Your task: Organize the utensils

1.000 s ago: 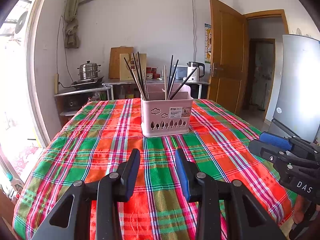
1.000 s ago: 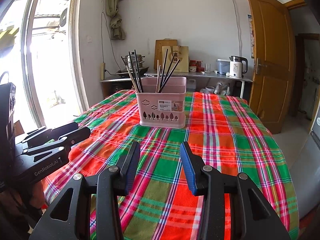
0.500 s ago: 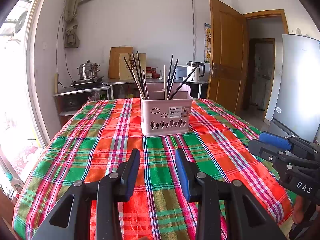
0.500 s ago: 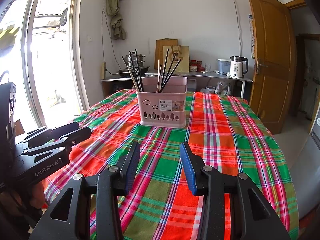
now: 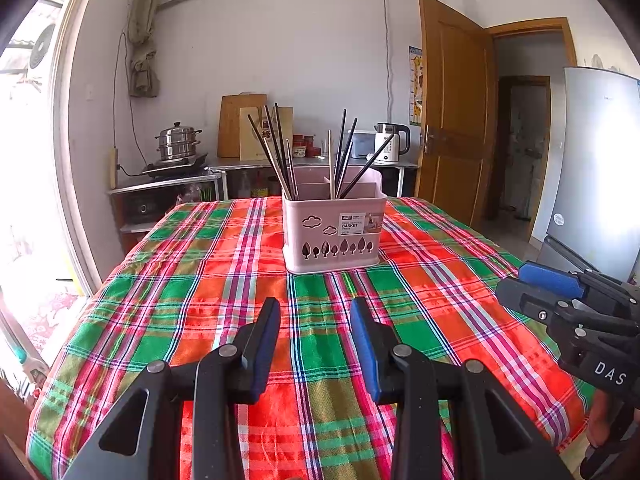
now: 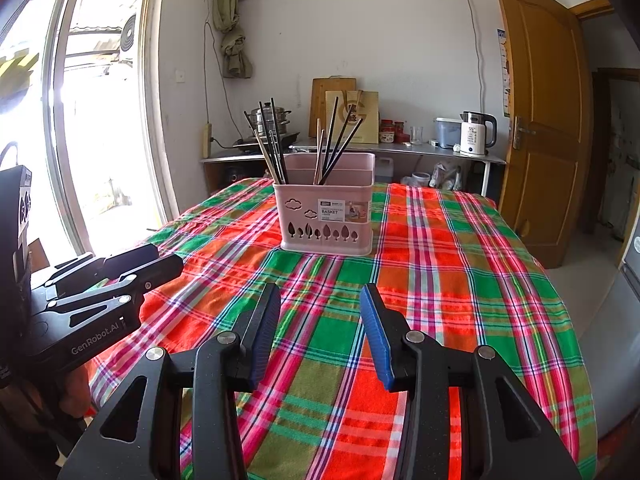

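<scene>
Ahead, I see the pink basket [image 5: 334, 226] of chopsticks [image 5: 280, 152] mid-table on the plaid cloth [image 5: 200, 280], nothing between it and me. My left gripper [image 5: 315, 320] and right gripper [image 6: 320, 306] both gape wide, empty, well short of it.

My left gripper [image 5: 315, 312] is black plastic: two triangular cut-out arms, silver round screws [image 5: 226, 351] at the joints, blue ribbed pads [image 5: 365, 344] lining the fingers. My right gripper [image 6: 320, 300] is built the same, with the same silver screws and blue pads. In its view, at nine o'clock, the left one's side reads "GenRobot.AI" [image 6: 94, 338] in grey. In the left view, at four o'clock, the right one's body reads "DAS" [image 5: 609, 373] in white, bare skin [image 5: 598, 424] just beneath it.
</scene>
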A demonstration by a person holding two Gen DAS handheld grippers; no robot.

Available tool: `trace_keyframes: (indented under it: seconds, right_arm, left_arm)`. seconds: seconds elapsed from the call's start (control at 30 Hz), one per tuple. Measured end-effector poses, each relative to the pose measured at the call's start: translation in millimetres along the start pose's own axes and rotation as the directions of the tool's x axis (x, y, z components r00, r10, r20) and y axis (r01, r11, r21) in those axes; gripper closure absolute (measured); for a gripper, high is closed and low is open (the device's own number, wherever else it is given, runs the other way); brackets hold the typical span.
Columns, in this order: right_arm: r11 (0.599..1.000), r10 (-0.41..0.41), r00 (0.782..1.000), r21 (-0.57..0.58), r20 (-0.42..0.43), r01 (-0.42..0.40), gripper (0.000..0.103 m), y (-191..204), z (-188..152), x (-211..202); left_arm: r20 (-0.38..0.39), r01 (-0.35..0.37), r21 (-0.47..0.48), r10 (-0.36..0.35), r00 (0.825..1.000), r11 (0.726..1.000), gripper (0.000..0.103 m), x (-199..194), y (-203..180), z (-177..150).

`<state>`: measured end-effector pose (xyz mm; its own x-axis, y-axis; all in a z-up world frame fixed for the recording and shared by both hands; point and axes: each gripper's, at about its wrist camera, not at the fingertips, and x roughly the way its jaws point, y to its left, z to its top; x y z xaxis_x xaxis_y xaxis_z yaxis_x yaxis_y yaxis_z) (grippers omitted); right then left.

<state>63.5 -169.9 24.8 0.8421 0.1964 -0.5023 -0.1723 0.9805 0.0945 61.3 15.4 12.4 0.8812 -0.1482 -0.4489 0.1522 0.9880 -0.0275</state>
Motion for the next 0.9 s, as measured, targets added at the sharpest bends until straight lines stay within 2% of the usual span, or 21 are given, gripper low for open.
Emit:
trace_keyframes:
  seconds: [0.23, 0.9]
  right_arm:
    - [1.000, 0.000, 1.000, 0.001, -0.003, 0.000, 0.061, 0.2, 0.2, 0.9]
    - [1.000, -0.003, 1.000, 0.000, -0.005, 0.003, 0.061, -1.8, 1.3, 0.9]
  left_arm:
    - [-0.013, -0.030, 0.013, 0.030, 0.999, 0.999, 0.067, 3.8, 0.4, -1.8]
    - [-0.010, -0.001, -0.003, 0.001, 1.000, 1.000, 0.067, -1.0, 0.6, -4.5]
